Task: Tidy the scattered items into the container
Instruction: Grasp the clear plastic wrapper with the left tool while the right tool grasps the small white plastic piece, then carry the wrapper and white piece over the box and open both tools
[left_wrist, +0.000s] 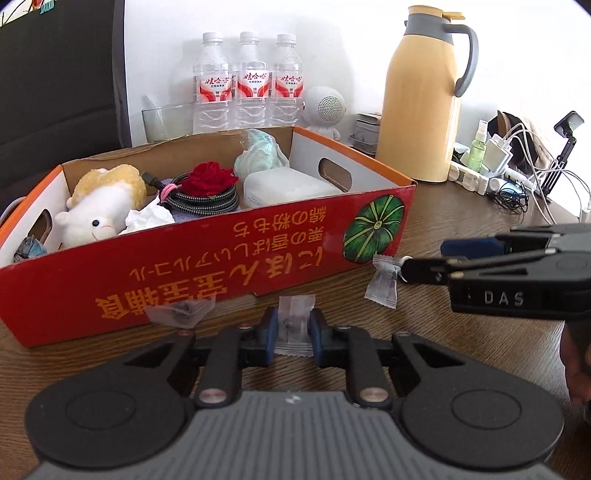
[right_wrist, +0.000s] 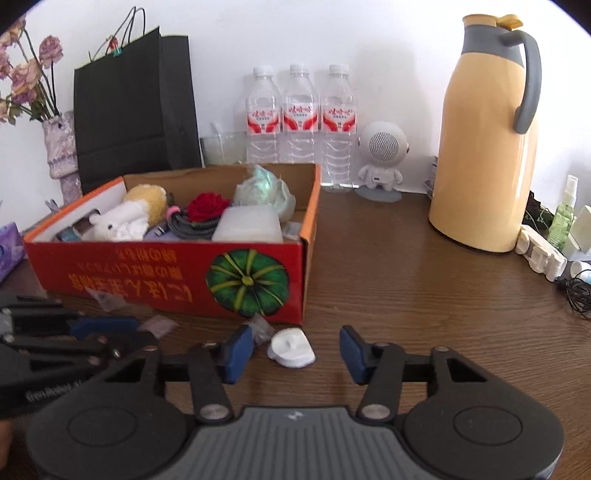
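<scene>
Gripping: left gripper (left_wrist: 291, 334) was clamped on a clear candy wrapper (left_wrist: 294, 325) beside the red cardboard box (left_wrist: 207, 266).
Right gripper (right_wrist: 295, 349): jaws apart around a white cap (right_wrist: 291, 347), not touching.
Risk: thin wrapper could slip free when lifted.

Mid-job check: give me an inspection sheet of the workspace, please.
Surface: brown wooden table.
Job's things: red cardboard box part-filled; three clear wrapped candies and a white round piece lie outside it.
Clutter: three water bottles, yellow thermos, white speaker figure.
Grippers: left gripper shut on one candy; right gripper open around the white piece.
Cables: white charger leads at the far right.
Surroundings: white wall, black paper bag, dried flowers.
</scene>
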